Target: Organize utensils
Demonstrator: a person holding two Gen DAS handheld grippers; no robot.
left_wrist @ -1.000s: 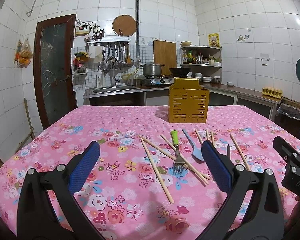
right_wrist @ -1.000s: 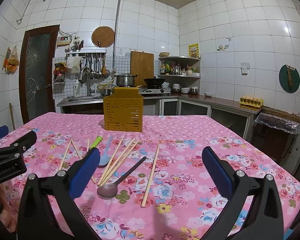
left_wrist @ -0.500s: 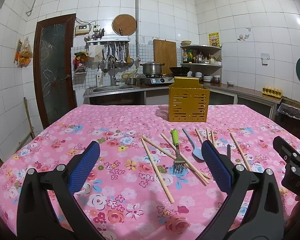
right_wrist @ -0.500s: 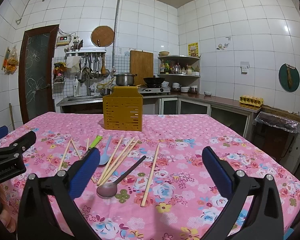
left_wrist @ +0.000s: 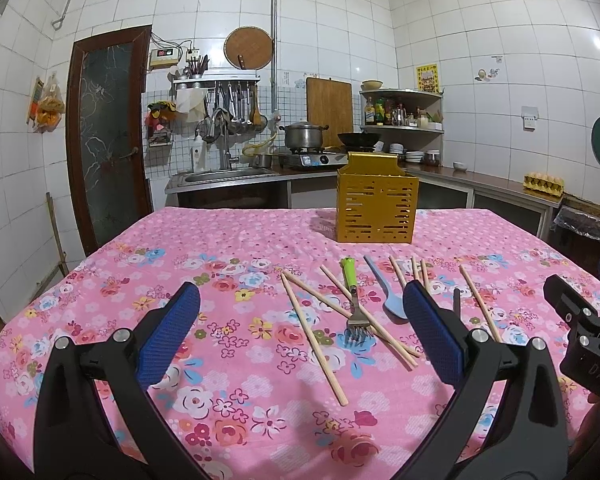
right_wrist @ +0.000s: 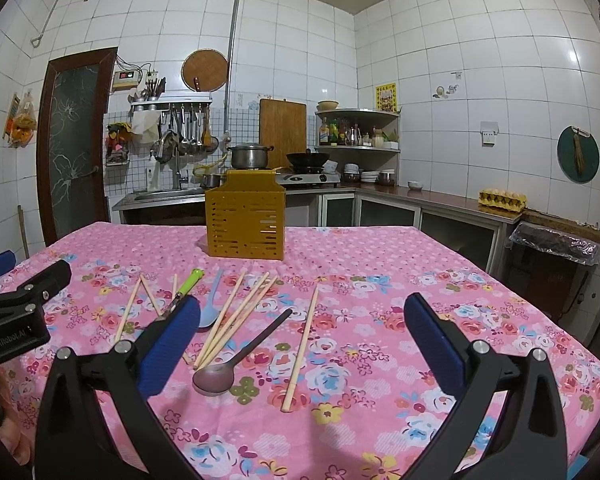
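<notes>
A yellow slotted utensil holder stands upright at the far middle of the pink floral table. In front of it lie several wooden chopsticks, a green-handled fork, a light blue spoon and a dark metal spoon. My left gripper is open and empty above the table's near edge. My right gripper is open and empty, beside it to the right.
A kitchen counter with a sink, a pot and a stove runs along the back wall. A door is at the back left. An egg tray sits on the right counter.
</notes>
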